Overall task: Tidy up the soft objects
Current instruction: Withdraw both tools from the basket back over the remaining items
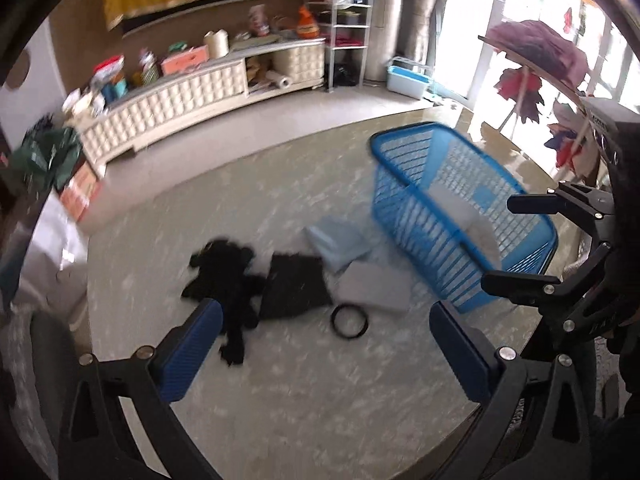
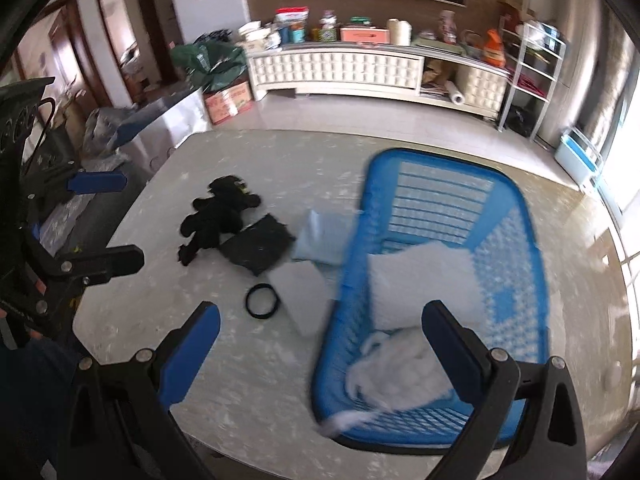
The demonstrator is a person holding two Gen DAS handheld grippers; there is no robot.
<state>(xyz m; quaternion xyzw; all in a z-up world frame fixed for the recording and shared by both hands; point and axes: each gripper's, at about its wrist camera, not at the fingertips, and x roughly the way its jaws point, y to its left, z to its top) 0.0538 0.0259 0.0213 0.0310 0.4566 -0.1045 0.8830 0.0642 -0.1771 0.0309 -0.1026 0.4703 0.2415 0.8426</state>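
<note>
A blue plastic basket (image 2: 516, 216) stands on the marble table (image 2: 256, 380) and holds white soft cloths (image 2: 416, 292). It also shows in the left wrist view (image 1: 404, 208). Left of it lie a black plush toy (image 2: 218, 216), a black cloth (image 2: 260, 246), a light blue cloth (image 2: 324, 236), a grey cloth (image 2: 304, 292) and a black ring (image 2: 261, 301). My right gripper (image 2: 320, 324) is open and empty above the basket's near left edge. My left gripper (image 1: 326, 328) is open and empty, above the black ring (image 1: 349, 320) and black cloth (image 1: 294, 290).
A long white cabinet (image 2: 360, 68) crowded with items runs along the far wall. A white shelf rack (image 2: 532, 72) and a blue-and-white box (image 2: 576, 152) stand at the right. A cardboard box (image 2: 228, 102) sits on the floor at the left.
</note>
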